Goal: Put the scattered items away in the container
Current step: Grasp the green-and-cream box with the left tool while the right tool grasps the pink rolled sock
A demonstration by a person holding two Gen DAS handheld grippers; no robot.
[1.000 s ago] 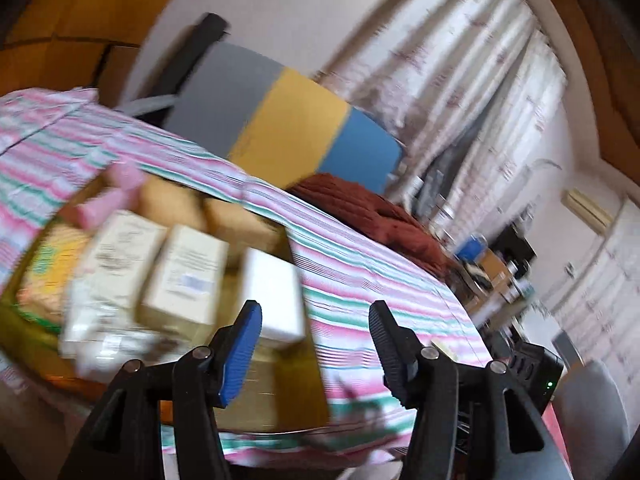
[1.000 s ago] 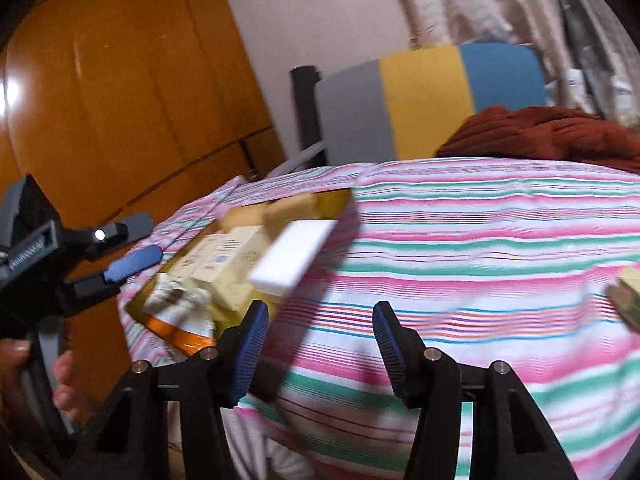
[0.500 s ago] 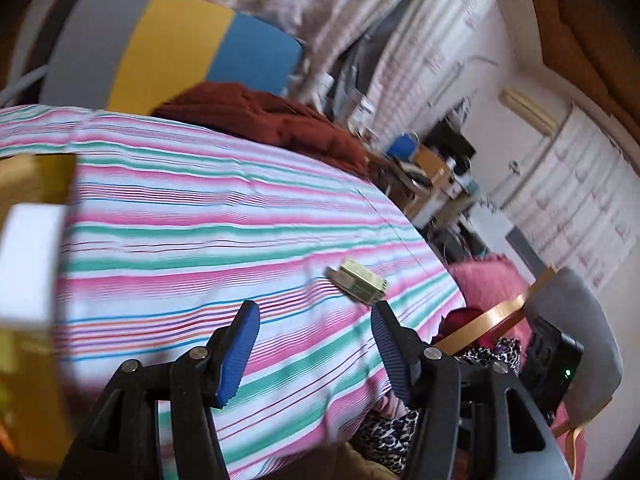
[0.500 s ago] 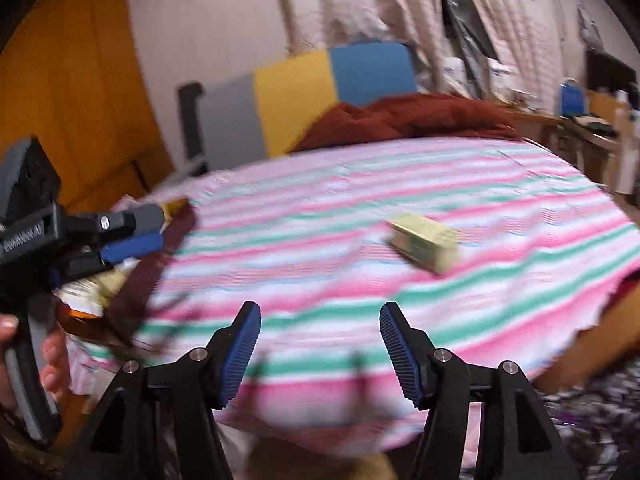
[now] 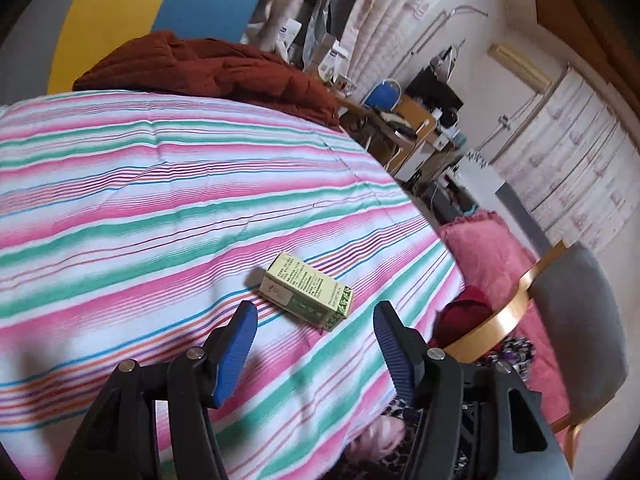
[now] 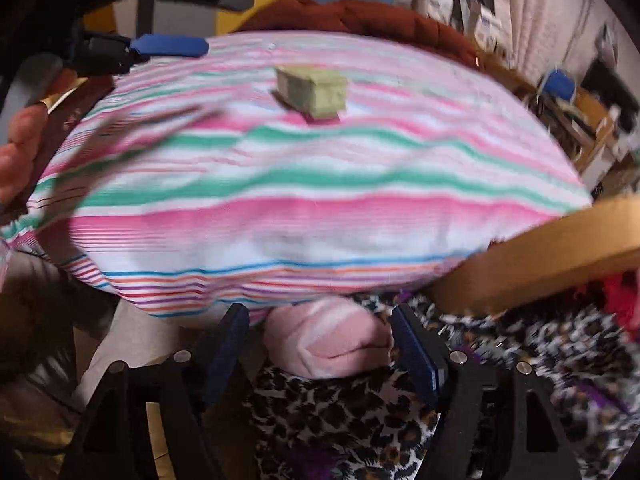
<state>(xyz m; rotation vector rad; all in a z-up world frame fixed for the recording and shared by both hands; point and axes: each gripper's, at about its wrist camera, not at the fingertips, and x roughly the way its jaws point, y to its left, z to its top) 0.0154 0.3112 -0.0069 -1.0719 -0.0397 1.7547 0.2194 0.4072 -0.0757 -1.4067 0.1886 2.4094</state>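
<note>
A small green and cream box (image 5: 307, 291) lies on the striped tablecloth (image 5: 160, 200) near the table's right edge. My left gripper (image 5: 314, 326) is open and empty, hovering just short of the box, its jaws wider than the box. The box also shows blurred in the right wrist view (image 6: 314, 91). My right gripper (image 6: 320, 340) is open and empty, held below the table's front edge, over a pink fabric lump (image 6: 328, 340). The left gripper shows at the upper left of the right wrist view (image 6: 168, 46). The container is out of view.
A dark red cloth (image 5: 208, 68) lies at the table's far edge, before a grey, yellow and blue chair back (image 5: 152, 12). A wooden-armed grey chair (image 5: 560, 312) stands right of the table. Leopard-print fabric (image 6: 360, 420) lies below the right gripper.
Both views swung right, away from the container of boxes. The left gripper has come close to the green box. The right gripper has dropped below the table edge.
</note>
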